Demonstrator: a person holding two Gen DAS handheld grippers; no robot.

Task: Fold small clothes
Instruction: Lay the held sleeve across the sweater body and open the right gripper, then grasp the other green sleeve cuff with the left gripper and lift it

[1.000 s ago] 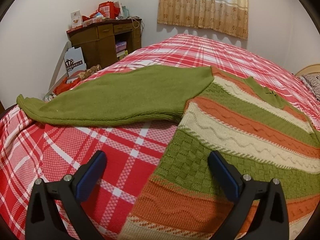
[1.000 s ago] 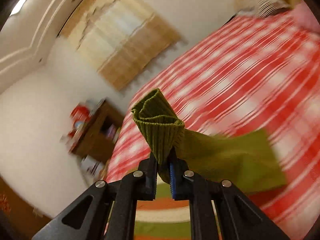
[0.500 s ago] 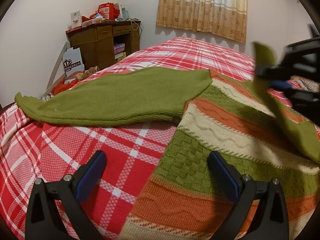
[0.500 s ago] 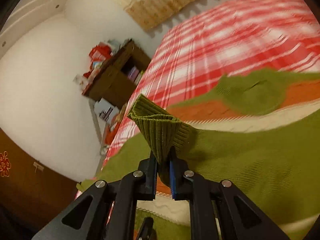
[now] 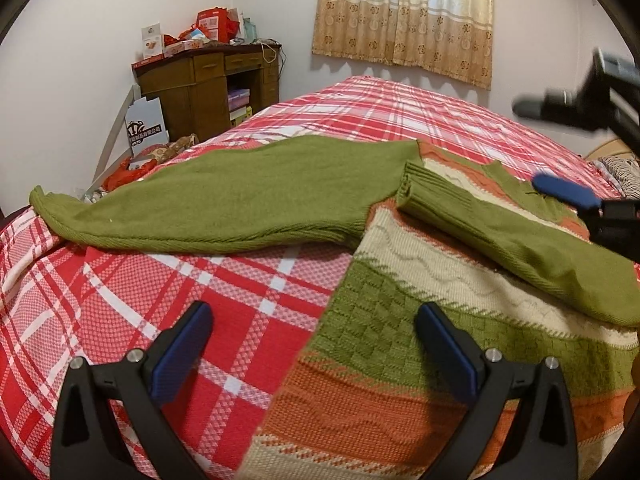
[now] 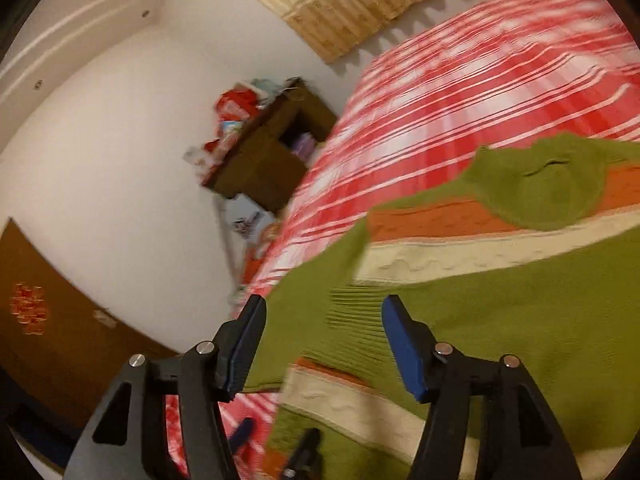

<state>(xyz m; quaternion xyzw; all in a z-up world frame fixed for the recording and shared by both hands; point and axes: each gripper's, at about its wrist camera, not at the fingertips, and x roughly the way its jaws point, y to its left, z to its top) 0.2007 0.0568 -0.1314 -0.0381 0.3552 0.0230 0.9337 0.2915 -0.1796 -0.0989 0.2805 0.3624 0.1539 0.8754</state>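
Observation:
A knitted sweater (image 5: pixel 420 320) with green, cream and orange bands lies flat on the red plaid bed (image 5: pixel 200 280). Its left green sleeve (image 5: pixel 224 204) stretches out to the left. Its right green sleeve (image 5: pixel 500 232) lies folded across the body, cuff near the middle. My left gripper (image 5: pixel 314 348) is open and empty, low over the sweater's hem edge. My right gripper (image 6: pixel 324 340) is open and empty just above the folded sleeve's ribbed cuff (image 6: pixel 352 308); it also shows in the left wrist view (image 5: pixel 568 152) at the right edge.
A brown wooden desk (image 5: pixel 208 84) with boxes on top stands beyond the bed's far left corner, with clutter on the floor beside it. A curtained window (image 5: pixel 404 12) is on the far wall. A dark wooden door (image 6: pixel 52 340) is at the left.
My right gripper carried the right sleeve across the sweater, laid it on the body and opened, letting the cuff go. My left gripper stayed still and open.

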